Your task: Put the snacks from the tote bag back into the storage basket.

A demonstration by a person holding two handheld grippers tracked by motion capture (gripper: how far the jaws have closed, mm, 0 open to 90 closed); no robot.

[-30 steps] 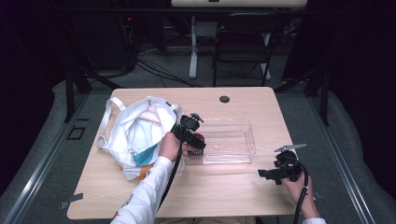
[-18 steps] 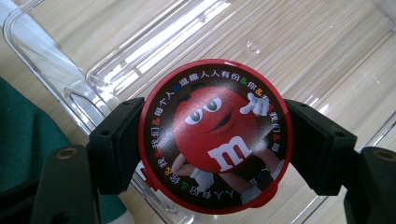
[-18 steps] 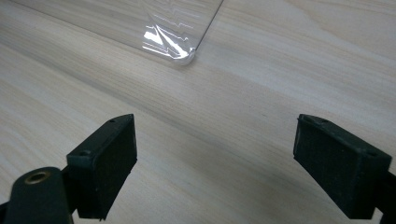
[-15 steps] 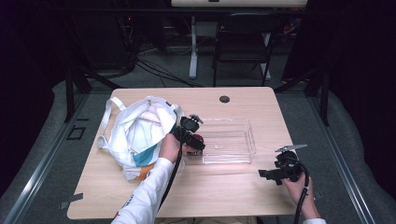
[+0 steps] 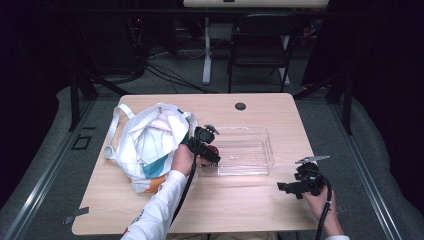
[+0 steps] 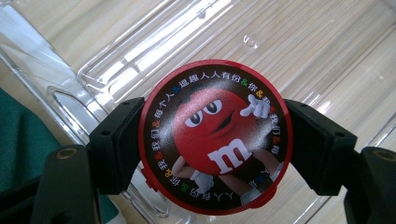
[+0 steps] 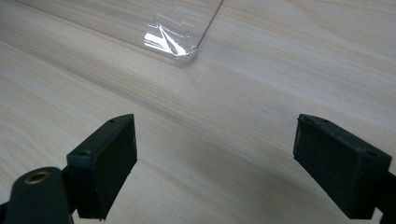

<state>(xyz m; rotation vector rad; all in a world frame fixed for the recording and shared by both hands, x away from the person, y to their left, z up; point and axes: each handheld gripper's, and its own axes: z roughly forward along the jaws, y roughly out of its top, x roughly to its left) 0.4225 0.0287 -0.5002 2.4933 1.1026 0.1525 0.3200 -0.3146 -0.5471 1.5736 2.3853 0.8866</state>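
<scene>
My left gripper (image 6: 215,149) is shut on a round red M&M's tin (image 6: 215,135), its black pads pressing the tin's two sides. The tin hangs over the left end of a clear plastic tray (image 6: 299,51). In the high view the left gripper (image 5: 212,151) sits at the tray's (image 5: 260,152) left edge, with the red tin (image 5: 214,150) just visible under it. My right gripper (image 7: 215,163) stands open over bare wood, nothing between its jaws. In the high view the right gripper (image 5: 284,187) rests near the table's front right, apart from the tray.
A white cloth tote bag (image 5: 145,142) with teal and orange parts lies on the table's left half, touching the left forearm. A small black round cap (image 5: 240,106) sits near the far edge. A corner of the tray (image 7: 180,44) shows ahead of the right gripper.
</scene>
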